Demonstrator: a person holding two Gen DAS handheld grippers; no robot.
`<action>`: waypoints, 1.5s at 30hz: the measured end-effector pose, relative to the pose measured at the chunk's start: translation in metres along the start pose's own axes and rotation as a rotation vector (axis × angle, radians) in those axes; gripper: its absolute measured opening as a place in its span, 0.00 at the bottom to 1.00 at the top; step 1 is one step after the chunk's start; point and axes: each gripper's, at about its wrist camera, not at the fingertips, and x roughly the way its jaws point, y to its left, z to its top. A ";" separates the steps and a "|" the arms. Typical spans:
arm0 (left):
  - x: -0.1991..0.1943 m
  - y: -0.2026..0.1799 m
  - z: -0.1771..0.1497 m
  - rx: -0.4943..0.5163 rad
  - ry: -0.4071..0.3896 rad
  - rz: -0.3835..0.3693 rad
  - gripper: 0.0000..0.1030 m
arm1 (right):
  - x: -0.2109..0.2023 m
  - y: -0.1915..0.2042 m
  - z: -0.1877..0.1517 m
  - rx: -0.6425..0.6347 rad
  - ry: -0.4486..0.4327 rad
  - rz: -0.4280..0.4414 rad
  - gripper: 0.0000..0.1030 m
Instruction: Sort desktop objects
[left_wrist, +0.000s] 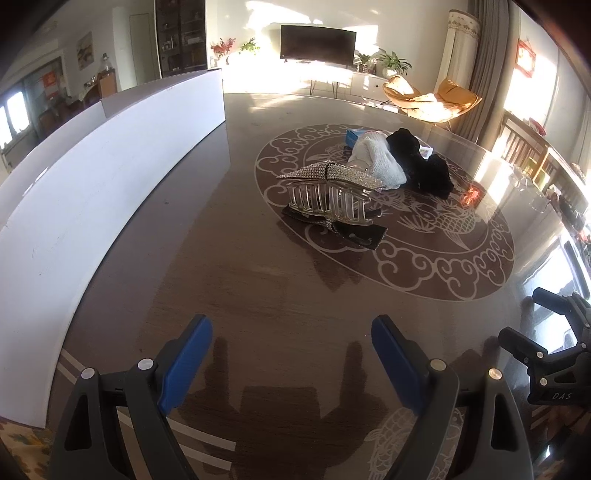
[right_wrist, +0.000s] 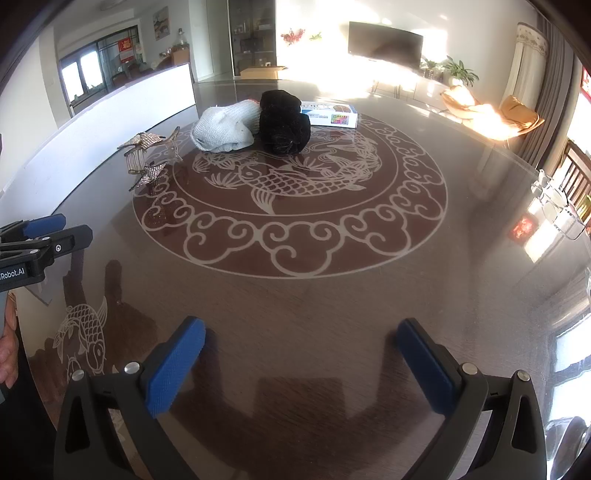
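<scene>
On the table (left_wrist: 258, 295), toward its left edge beside the white board (left_wrist: 110, 166), lies the rhinestone hair claw (left_wrist: 328, 192). Left gripper (left_wrist: 291, 354) wide, empty; right gripper (right_wrist: 301, 354) likewise. Suggest a low, centred approach across the claw's body, closing gently to avoid slip.

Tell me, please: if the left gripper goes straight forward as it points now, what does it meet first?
Probably the rhinestone hair claw. The open left gripper has only bare table before it; depth is hard to judge.
</scene>
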 end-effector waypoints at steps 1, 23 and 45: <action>0.001 0.000 0.000 -0.005 0.003 -0.002 0.85 | 0.000 0.000 0.000 0.000 0.000 0.000 1.00; 0.013 -0.009 -0.002 0.025 0.051 0.046 0.86 | 0.000 0.000 0.000 0.000 0.000 0.000 1.00; 0.018 -0.004 -0.002 -0.004 0.066 0.070 1.00 | 0.000 0.000 0.000 0.000 0.000 0.000 1.00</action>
